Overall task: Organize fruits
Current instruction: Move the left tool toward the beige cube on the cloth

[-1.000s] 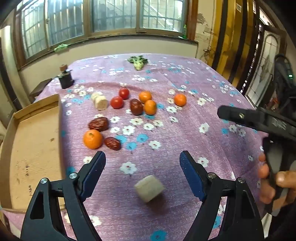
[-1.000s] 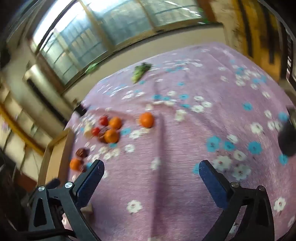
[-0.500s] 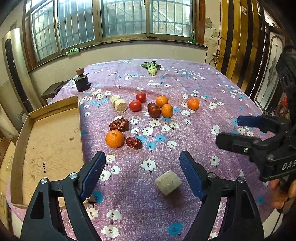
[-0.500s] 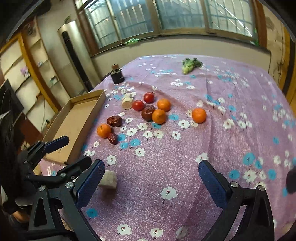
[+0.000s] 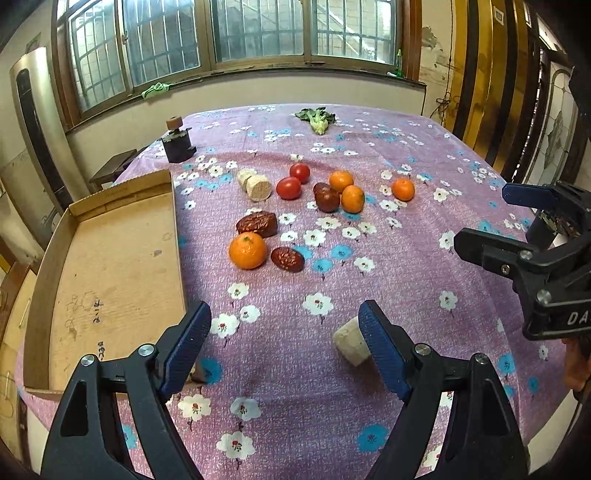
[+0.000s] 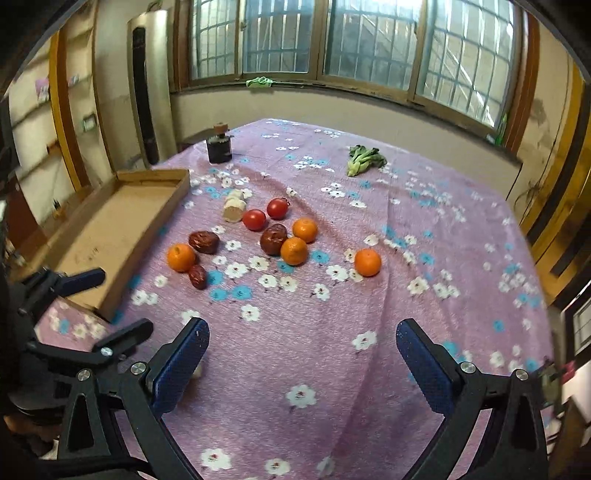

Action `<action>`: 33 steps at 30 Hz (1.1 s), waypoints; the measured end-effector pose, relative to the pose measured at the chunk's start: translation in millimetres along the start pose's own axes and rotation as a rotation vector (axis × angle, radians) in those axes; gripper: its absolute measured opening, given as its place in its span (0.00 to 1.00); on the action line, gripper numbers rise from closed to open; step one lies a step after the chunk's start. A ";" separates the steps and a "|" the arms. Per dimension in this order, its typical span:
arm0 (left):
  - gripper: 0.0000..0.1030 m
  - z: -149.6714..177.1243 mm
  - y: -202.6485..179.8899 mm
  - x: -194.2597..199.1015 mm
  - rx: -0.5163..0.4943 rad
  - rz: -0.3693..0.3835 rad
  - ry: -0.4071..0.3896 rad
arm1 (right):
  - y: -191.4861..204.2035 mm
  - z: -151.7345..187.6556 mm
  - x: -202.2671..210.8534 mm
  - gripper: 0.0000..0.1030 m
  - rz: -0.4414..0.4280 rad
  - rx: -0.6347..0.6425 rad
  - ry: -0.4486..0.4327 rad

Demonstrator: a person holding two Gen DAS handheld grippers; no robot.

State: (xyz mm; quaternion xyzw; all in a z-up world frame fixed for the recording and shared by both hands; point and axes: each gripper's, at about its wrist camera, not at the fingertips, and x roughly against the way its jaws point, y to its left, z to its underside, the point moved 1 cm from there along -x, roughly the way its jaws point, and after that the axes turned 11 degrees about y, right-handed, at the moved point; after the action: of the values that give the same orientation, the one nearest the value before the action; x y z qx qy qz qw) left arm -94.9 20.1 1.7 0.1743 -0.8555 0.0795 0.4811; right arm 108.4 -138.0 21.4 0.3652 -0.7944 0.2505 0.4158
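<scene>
Both the left tongs (image 5: 284, 345) and the right tongs (image 6: 301, 363) are hanging spread and empty over the purple flowered worktop (image 5: 369, 288). A pale cylindrical root chunk (image 5: 351, 347) is lying at the left tongs' 3 o'clock finger, with the round orange mandarin (image 5: 247, 250) sitting toward 12 o'clock.

Daylight enters through rear windows (image 5: 258, 33); tabletop (image 5: 369, 122) evenly lit, soft shadows. Strong fisheye distortion, dark corners; right view's edges slightly blurred.

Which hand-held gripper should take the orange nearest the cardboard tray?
Left, likely. The left hand-held gripper is open and faces that orange beside the cardboard tray; the right hand-held gripper sits farther right.
</scene>
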 end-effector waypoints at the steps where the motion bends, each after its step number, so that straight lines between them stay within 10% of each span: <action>1: 0.80 0.9 0.4 -0.2 0.000 -0.001 0.001 | 1.4 0.3 0.1 0.99 -0.010 0.007 0.001; 33: 0.80 3.3 8.7 -4.5 0.020 0.017 0.023 | 17.2 -6.0 -0.6 0.99 -0.025 0.074 0.001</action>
State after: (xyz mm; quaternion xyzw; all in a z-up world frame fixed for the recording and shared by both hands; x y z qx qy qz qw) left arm -98.6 28.1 -3.6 0.1710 -0.8504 0.0940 0.4887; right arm 97.9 -123.2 22.4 0.3898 -0.7797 0.2747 0.4057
